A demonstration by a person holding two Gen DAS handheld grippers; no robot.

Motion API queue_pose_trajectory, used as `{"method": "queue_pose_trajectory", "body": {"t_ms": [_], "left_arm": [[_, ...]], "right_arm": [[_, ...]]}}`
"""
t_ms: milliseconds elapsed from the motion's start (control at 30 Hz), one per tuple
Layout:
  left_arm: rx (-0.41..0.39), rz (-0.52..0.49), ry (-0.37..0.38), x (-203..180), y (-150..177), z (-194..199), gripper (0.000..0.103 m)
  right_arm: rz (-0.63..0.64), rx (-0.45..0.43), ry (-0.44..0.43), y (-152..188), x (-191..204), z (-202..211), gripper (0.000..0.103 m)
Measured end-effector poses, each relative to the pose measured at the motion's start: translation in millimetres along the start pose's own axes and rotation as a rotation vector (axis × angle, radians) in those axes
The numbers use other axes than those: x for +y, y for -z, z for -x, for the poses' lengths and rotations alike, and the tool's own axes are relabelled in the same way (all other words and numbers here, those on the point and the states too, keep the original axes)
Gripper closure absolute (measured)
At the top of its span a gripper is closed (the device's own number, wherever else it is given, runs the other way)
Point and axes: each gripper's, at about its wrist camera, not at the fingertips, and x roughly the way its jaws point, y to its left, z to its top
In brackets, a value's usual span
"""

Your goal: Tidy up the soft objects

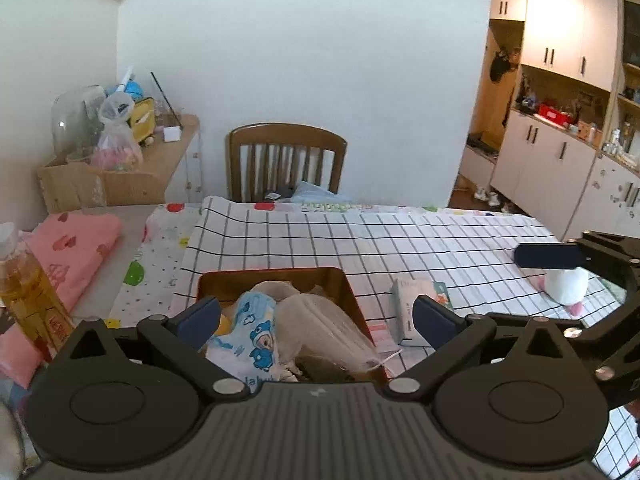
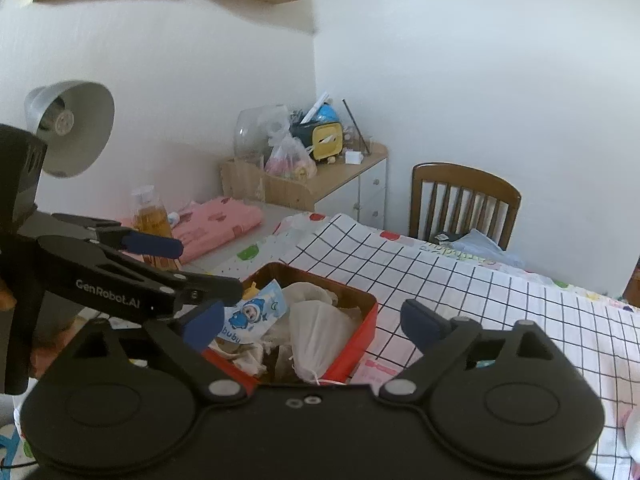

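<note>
A red open box (image 1: 352, 296) stands on the checked cloth, holding a blue cartoon-print packet (image 1: 256, 328) and white mesh pouches (image 1: 320, 320). My left gripper (image 1: 316, 316) hangs open just above the box, nothing between its fingers. My right gripper (image 2: 314, 326) is open too, over the same box (image 2: 370, 316) from the other side, with the packet (image 2: 256, 308) and a mesh pouch (image 2: 312, 332) below it. One of its blue pads (image 1: 548, 256) shows at the right of the left wrist view. A white and pink soft thing (image 1: 568, 286) lies on the cloth behind that pad.
A tissue pack (image 1: 416, 300) lies right of the box. Left of it are a folded pink cloth (image 1: 72, 248) and a bottle of yellow liquid (image 1: 28, 292). A wooden chair (image 1: 286, 160) stands at the table's far edge, a cluttered side cabinet (image 2: 352, 176) and a lamp (image 2: 72, 128) behind.
</note>
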Motion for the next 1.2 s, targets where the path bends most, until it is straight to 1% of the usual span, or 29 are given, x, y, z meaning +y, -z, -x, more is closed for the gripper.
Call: {"method": "queue_pose_trajectory", "body": {"t_ms": [133,267,333,467,600,733,1000,1200], "left_arm": [[-0.012,-0.012,-0.011,-3,2,7,0.0],[-0.027,0.018,0.013,-3,2,15,0.0],[-0.034,0.027,0.01,-4,2,19,0.0],[-0.053,0.019,-0.032,-7,1,26,0.0],[-0.067,0.026,-0.051,-7,1,32,0.0],[-0.061,0.008,-0.101,-11,3,32,0.0],[-0.058,0.029,-0.09,-6,4,32,0.0],[-0.064,0.024,-0.088,-6,5,33,0.0]], "right_arm": [[-0.036,-0.015,0.007,2,-3,8,0.003],[-0.055,-0.021,0.011,4,-3,12,0.002],[-0.059,-0.026,0.01,5,-3,13,0.001],[-0.067,-0.037,0.004,4,-1,16,0.001],[-0.075,-0.044,-0.006,4,2,17,0.0],[-0.079,-0.044,-0.014,5,4,17,0.0],[-0.081,-0.043,-0.013,4,7,16,0.0],[-0.086,-0.042,-0.013,3,8,14,0.0]]}}
